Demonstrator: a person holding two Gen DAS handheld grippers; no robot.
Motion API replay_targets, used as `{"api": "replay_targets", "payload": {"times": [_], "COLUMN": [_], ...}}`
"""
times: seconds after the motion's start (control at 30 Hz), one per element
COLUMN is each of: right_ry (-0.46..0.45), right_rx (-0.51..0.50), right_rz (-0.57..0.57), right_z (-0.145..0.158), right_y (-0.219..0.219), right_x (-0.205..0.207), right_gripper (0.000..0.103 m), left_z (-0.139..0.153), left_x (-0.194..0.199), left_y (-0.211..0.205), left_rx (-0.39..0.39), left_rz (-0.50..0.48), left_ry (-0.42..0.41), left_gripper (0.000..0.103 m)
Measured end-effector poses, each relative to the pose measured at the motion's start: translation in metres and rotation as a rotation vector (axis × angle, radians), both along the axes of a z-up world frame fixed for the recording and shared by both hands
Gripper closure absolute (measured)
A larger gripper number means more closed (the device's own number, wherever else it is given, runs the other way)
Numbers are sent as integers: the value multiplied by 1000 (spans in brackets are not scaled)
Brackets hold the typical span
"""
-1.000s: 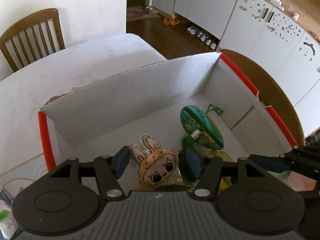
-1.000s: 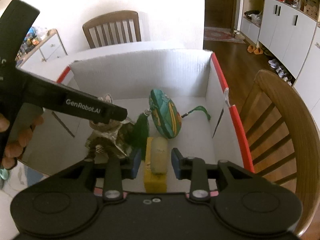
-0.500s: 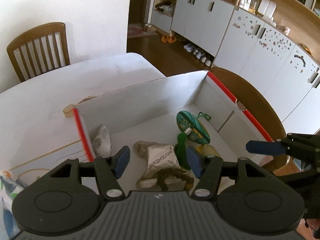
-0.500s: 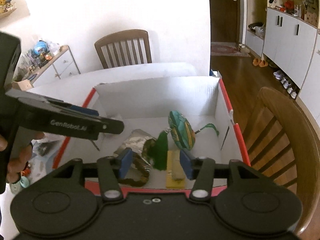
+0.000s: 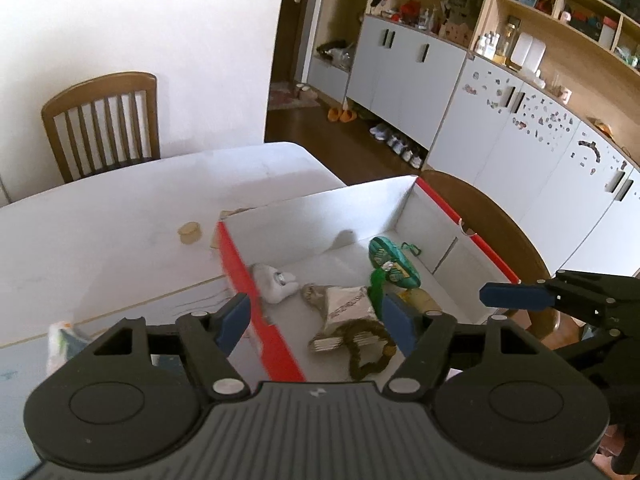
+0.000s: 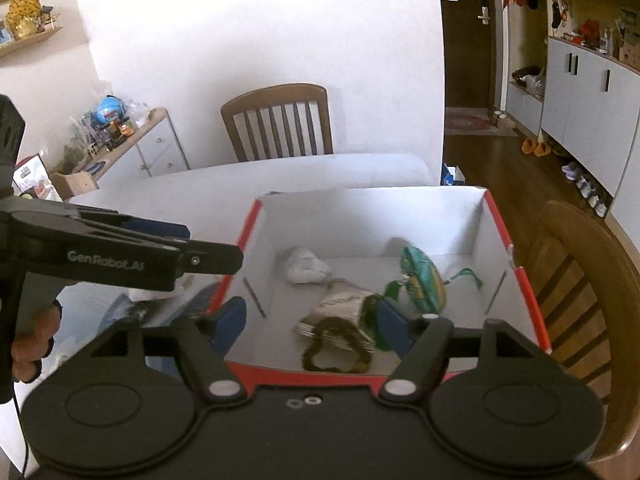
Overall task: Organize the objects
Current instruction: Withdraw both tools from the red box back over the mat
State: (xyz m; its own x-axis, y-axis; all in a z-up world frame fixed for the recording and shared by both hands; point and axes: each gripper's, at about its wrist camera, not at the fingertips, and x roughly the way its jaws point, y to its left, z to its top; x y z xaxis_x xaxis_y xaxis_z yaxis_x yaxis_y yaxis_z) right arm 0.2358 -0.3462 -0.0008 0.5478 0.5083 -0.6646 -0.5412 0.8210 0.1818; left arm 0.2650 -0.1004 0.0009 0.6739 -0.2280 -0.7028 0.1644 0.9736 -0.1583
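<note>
A white cardboard box with red rims (image 5: 236, 264) (image 6: 520, 280) stands on the white table. In it lie a white plush (image 5: 276, 282) (image 6: 304, 268), a silver snack packet (image 5: 344, 312) (image 6: 340, 308), a brown ring-shaped thing (image 5: 366, 350) (image 6: 336, 354), a green oval pouch with a tassel (image 5: 394, 266) (image 6: 424, 282) and a yellow piece (image 5: 420, 300). My left gripper (image 5: 314, 320) is open and empty, above the box's near left rim. My right gripper (image 6: 312, 324) is open and empty, above the box's near rim.
A small round wooden disc (image 5: 190, 232) lies on the table (image 5: 120, 216) left of the box. A crumpled wrapper (image 5: 64, 336) lies at the near left. Wooden chairs stand behind the table (image 6: 278, 120) and right of the box (image 6: 580, 288). Cabinets line the right wall.
Both grippers have risen and drawn back from the box; they were low inside it, now above its near rim. The right gripper has opened wider. A bunny-faced toy seen earlier is out of view.
</note>
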Motion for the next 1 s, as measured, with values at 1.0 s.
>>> {"api": "replay_targets", "payload": {"times": [1.0], "right_ry": [25], "right_rx": [18], "right_rz": [4], "right_z": [-4], "right_y": [105], "right_x": [-72], "right_gripper": [10], "left_z": [-17], "left_x": [-100], "left_y": [189], "left_rx": [-36], "left_rz": [154], "left_ry": [12], "left_gripper": [0]}}
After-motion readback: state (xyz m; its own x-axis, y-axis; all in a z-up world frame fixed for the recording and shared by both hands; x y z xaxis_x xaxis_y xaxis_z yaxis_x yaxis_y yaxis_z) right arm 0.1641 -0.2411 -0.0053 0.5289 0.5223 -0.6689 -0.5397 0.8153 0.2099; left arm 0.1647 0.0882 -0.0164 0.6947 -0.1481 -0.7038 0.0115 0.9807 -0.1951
